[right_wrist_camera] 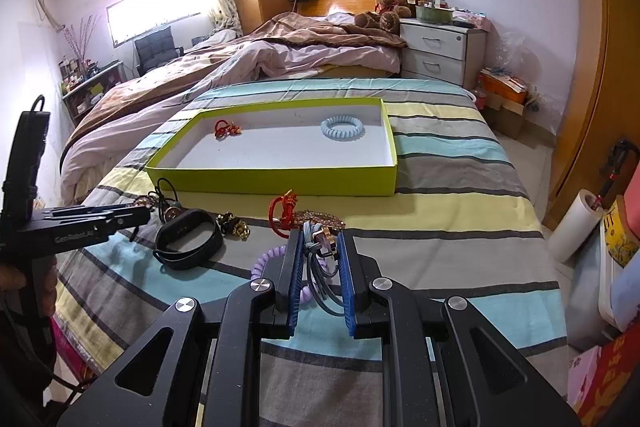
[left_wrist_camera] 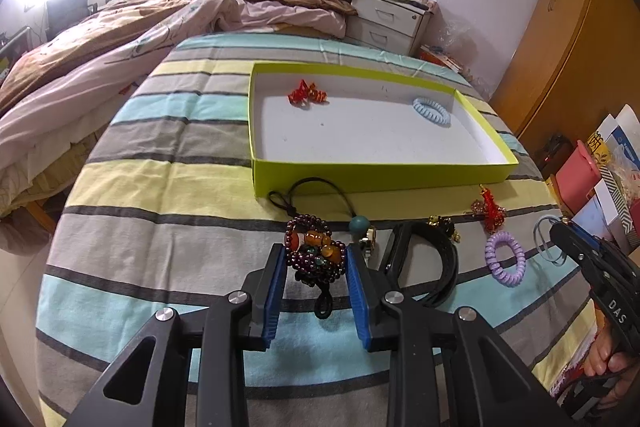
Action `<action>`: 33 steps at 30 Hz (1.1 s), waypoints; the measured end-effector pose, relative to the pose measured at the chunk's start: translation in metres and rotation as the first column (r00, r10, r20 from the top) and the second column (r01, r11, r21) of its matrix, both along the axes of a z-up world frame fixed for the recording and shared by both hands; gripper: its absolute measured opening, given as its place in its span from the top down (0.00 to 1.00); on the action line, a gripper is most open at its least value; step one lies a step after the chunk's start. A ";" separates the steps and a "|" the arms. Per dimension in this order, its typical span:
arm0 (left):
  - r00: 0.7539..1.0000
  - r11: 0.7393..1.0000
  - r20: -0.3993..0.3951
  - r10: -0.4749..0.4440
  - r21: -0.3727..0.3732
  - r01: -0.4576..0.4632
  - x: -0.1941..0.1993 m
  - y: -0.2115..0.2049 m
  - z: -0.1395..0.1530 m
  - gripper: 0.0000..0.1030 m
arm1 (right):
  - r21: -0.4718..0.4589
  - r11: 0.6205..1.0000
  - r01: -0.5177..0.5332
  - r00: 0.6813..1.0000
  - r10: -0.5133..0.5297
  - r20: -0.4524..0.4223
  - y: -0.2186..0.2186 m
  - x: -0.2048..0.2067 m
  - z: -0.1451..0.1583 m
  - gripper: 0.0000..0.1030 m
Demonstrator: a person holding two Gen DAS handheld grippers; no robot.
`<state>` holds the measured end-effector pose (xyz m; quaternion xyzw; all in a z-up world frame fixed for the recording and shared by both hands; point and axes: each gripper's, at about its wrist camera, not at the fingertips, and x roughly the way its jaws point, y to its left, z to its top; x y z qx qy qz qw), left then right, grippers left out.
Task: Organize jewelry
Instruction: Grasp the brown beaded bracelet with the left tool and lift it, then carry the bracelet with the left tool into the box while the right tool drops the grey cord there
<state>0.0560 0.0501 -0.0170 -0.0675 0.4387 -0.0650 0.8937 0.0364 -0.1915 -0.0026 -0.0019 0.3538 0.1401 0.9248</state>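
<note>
A lime-green tray [left_wrist_camera: 380, 179] [right_wrist_camera: 272, 181] lies on the striped bed and holds a red ornament [left_wrist_camera: 307, 93] [right_wrist_camera: 226, 129] and a pale blue coil hair tie [left_wrist_camera: 432, 111] [right_wrist_camera: 342, 127]. My left gripper [left_wrist_camera: 316, 263] is shut on a dark beaded bracelet [left_wrist_camera: 316, 255] with amber beads. My right gripper [right_wrist_camera: 319, 247] is shut on a grey cord bracelet [right_wrist_camera: 320, 267] with a metal charm. In front of the tray lie a black band [left_wrist_camera: 432, 259] [right_wrist_camera: 188, 239], a purple coil hair tie [left_wrist_camera: 506, 259] [right_wrist_camera: 268, 259], a red knot charm [left_wrist_camera: 492, 211] [right_wrist_camera: 284, 213] and a gold trinket [right_wrist_camera: 234, 225].
A black cord with a teal bead [left_wrist_camera: 358, 225] lies by the tray's front edge. Rumpled bedding [left_wrist_camera: 100, 59] is at the left. A white nightstand [right_wrist_camera: 436, 53] stands at the far right. Boxes and bags [left_wrist_camera: 600, 179] crowd the bed's right side.
</note>
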 end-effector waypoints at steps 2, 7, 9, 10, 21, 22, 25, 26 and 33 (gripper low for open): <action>1.000 1.000 0.012 0.000 0.002 0.000 -0.002 0.001 0.005 0.71 | -0.002 1.000 0.001 1.000 -0.001 0.004 0.000 0.000 0.001 0.83; 0.999 1.000 0.044 -0.005 0.012 0.005 -0.007 0.002 0.019 0.71 | -0.001 1.000 -0.007 1.000 0.007 0.018 0.001 0.001 0.007 0.83; 0.999 1.000 0.052 -0.008 0.016 0.007 -0.007 0.003 0.023 0.71 | -0.006 1.000 -0.008 1.000 0.008 0.024 0.002 0.002 0.010 0.83; 0.998 1.000 0.057 -0.007 0.017 0.006 -0.007 0.003 0.025 0.71 | -0.008 1.000 -0.009 1.000 0.010 0.029 0.003 0.002 0.012 0.83; 0.994 0.998 0.103 -0.037 0.046 0.033 0.011 0.000 0.051 0.71 | -0.013 0.999 -0.033 0.997 0.034 0.064 0.008 0.026 0.036 0.83; 0.994 0.998 0.105 -0.037 0.052 0.031 0.014 0.000 0.053 0.71 | -0.019 0.999 -0.034 0.997 0.035 0.071 0.009 0.029 0.038 0.83; 0.993 0.997 0.112 -0.049 0.062 0.042 0.023 -0.001 0.056 0.71 | -0.012 0.998 -0.059 0.996 0.060 0.068 0.013 0.045 0.045 0.83; 0.993 0.997 0.110 -0.050 0.063 0.044 0.028 -0.001 0.056 0.71 | -0.006 0.998 -0.070 0.996 0.070 0.063 0.015 0.051 0.046 0.83; 0.995 0.997 0.092 -0.048 0.065 0.042 0.062 0.000 0.052 0.71 | -0.030 0.994 -0.103 0.994 0.104 0.030 0.033 0.103 0.047 0.83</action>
